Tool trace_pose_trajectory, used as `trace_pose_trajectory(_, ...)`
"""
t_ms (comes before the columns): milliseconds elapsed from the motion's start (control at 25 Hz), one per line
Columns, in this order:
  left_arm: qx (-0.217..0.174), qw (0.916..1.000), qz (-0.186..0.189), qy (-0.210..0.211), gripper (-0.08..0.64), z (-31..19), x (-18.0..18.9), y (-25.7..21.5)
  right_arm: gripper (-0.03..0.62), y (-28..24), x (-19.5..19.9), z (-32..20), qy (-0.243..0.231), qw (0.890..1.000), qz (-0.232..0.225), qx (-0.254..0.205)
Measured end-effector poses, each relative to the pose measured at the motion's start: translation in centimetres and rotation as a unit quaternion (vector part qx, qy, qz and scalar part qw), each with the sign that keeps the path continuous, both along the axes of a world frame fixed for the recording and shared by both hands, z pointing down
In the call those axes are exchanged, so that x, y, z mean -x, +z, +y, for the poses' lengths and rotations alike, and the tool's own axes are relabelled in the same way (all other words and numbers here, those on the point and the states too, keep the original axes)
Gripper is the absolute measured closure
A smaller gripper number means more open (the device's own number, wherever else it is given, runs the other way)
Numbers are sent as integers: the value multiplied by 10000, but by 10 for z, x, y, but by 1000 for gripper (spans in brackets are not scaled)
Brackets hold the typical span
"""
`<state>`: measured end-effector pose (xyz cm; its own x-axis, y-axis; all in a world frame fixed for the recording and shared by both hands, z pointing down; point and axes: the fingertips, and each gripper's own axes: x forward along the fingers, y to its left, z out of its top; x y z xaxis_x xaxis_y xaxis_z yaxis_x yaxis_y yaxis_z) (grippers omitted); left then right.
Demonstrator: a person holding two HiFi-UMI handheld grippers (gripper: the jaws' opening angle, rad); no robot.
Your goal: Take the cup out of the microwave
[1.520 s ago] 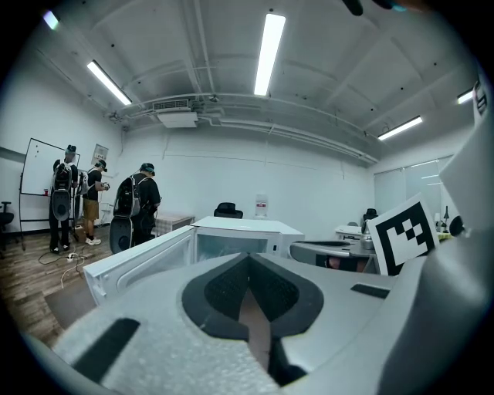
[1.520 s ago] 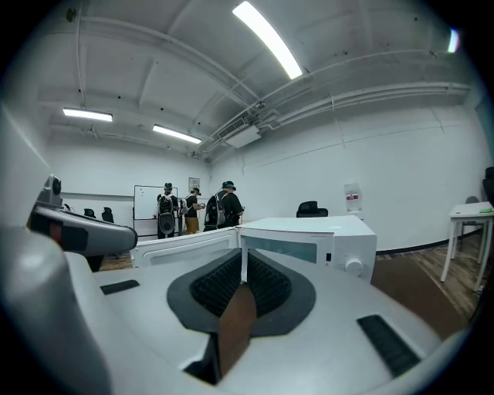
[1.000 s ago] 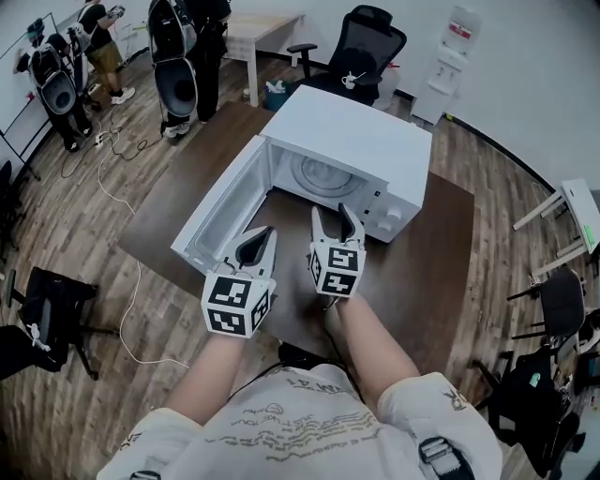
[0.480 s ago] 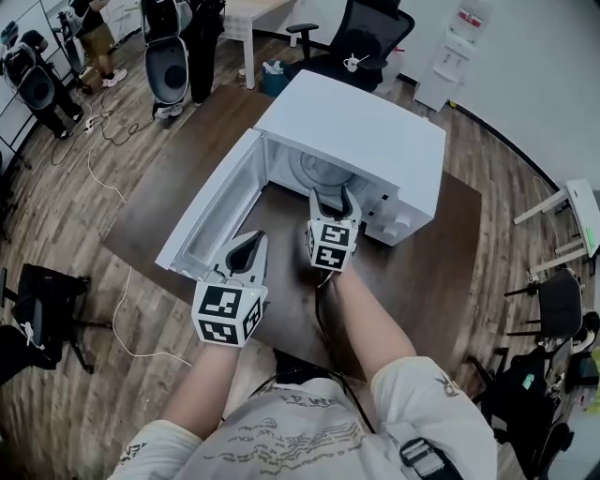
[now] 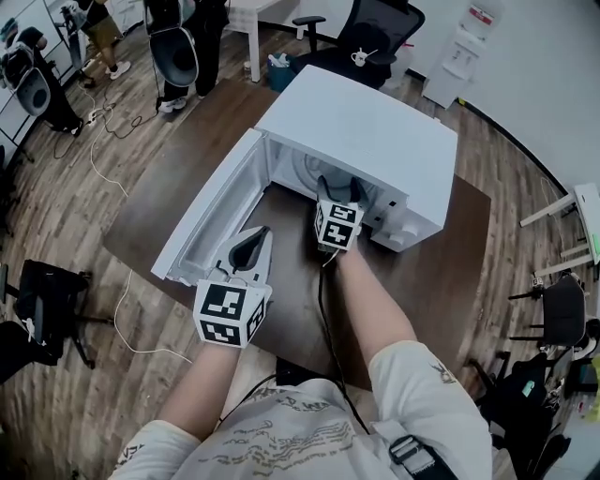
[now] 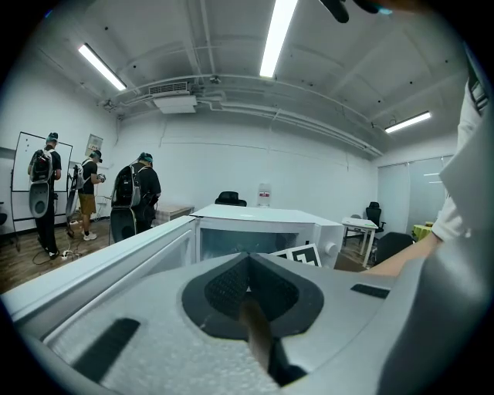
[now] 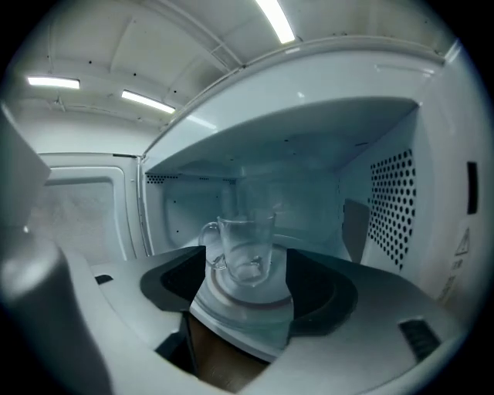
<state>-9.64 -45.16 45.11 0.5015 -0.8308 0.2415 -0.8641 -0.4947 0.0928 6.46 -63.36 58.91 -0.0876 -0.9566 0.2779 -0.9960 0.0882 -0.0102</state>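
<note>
A white microwave (image 5: 366,122) stands on a dark brown table (image 5: 441,262) with its door (image 5: 211,211) swung open to the left. Inside, a clear glass cup (image 7: 245,247) with its handle to the left stands upright on the turntable (image 7: 247,308). My right gripper (image 5: 339,185) reaches into the oven's mouth. Its jaws are opening, and in the right gripper view the right gripper (image 7: 248,270) frames the cup, which stands just ahead and untouched. My left gripper (image 5: 251,242) is shut and empty, in front of the open door. The cup is hidden in the head view.
The oven's perforated right wall (image 7: 394,208) and ceiling close in around the right gripper. People with backpacks (image 5: 183,37) stand at the far left, office chairs (image 5: 375,28) behind the table. A cable (image 5: 122,300) trails on the wooden floor.
My right gripper has moved forward from the table in front of the microwave into its opening, and its jaws have spread wider. The left gripper has shifted a little toward the door.
</note>
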Motion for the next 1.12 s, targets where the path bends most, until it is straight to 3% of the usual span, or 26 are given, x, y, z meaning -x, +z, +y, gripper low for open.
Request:
trace_pose_trajectory(440, 209, 9992, -265, -191, 549, -6, 21, 24, 267, 18, -4, -42, -132, 9997, 134, 155)
trace_pose_trajectory(680, 379, 9987, -306, -127, 549, -2, 16, 42, 261, 20, -4, -57, -250, 9990, 252, 257)
trace_pose_trajectory(920, 434, 9985, -336, -57, 549, 3, 12, 49, 259, 22, -2, -59, -279, 9976, 516, 379)
trace_pose_trajectory(1120, 531, 9979, -366, -9, 549, 10, 8, 61, 259, 16, 3, -65, -320, 9935, 992, 451)
